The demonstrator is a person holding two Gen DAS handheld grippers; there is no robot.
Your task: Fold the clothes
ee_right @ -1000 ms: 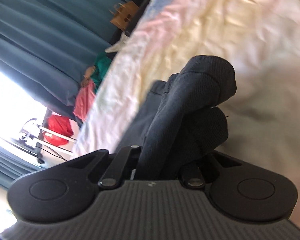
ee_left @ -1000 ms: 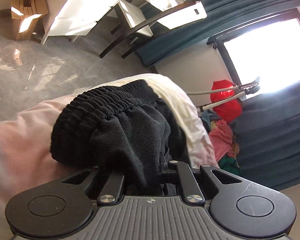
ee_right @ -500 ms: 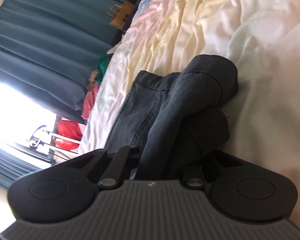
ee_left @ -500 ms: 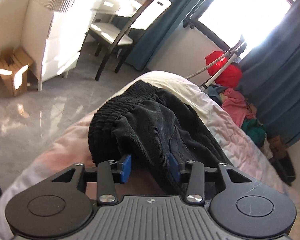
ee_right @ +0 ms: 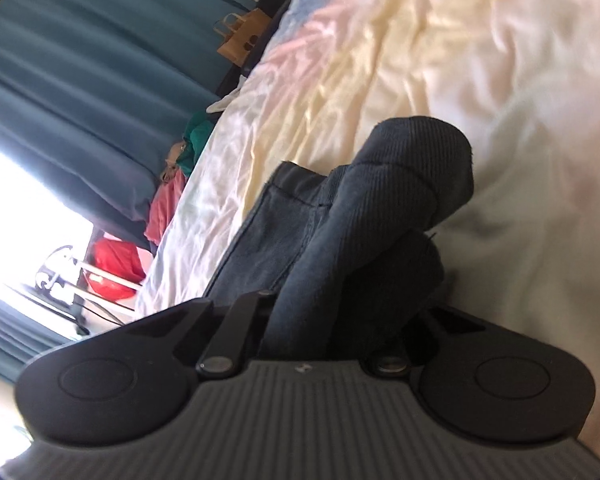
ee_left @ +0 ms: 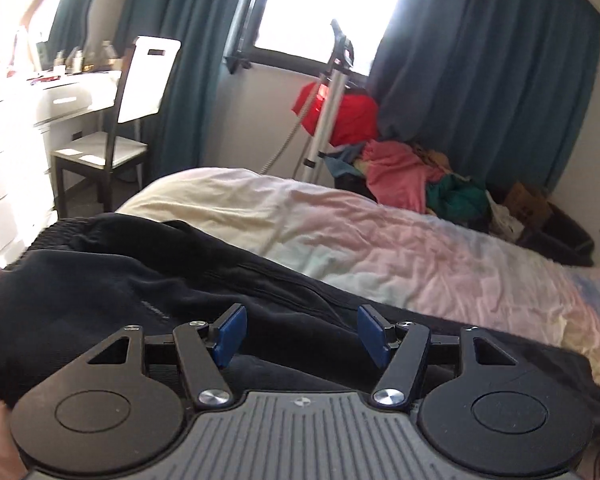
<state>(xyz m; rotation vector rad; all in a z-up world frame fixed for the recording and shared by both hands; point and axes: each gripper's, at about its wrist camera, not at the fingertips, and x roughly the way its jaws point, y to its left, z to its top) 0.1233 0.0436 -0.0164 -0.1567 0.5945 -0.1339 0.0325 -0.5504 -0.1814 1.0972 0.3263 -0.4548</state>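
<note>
Across the lower half of the left wrist view, the black ribbed-knit trousers [ee_left: 148,292] lie slack on the pastel crumpled bed sheet [ee_left: 400,248]. The left tongs [ee_left: 302,334] are opening, blue pads clear of the cloth below. The right tongs [ee_right: 324,344] stay clamped on a bunched trouser end. Soft, light and floppy, the garment is probably best taken at waistband or hem.

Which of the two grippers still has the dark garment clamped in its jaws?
The right gripper: dark garment bunches from its shut jaws. The left gripper is opening, blue pads apart, gripping nothing.
</note>
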